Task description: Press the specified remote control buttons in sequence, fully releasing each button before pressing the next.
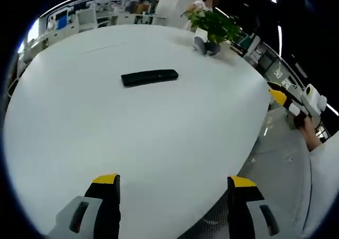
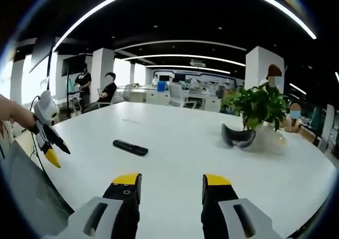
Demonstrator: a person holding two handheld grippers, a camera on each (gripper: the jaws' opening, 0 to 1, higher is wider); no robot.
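Remote control [image 1: 150, 78] lies alone mid-surface [image 1: 132, 138], potted plant [image 1: 212, 24] at far edge; both grippers' fingers [image 1: 108, 196] [image 2: 127, 194] gape wide, holding nothing

L view looks down on counter [image 1: 132, 138] from its edge; R view faces level across it. Both share remote [image 1: 150, 78], plant [image 1: 214, 24].

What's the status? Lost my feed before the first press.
Left gripper open, right gripper open, both short of the table. Remote control untouched, flat mid-table. Potted plant beyond it, path clear.
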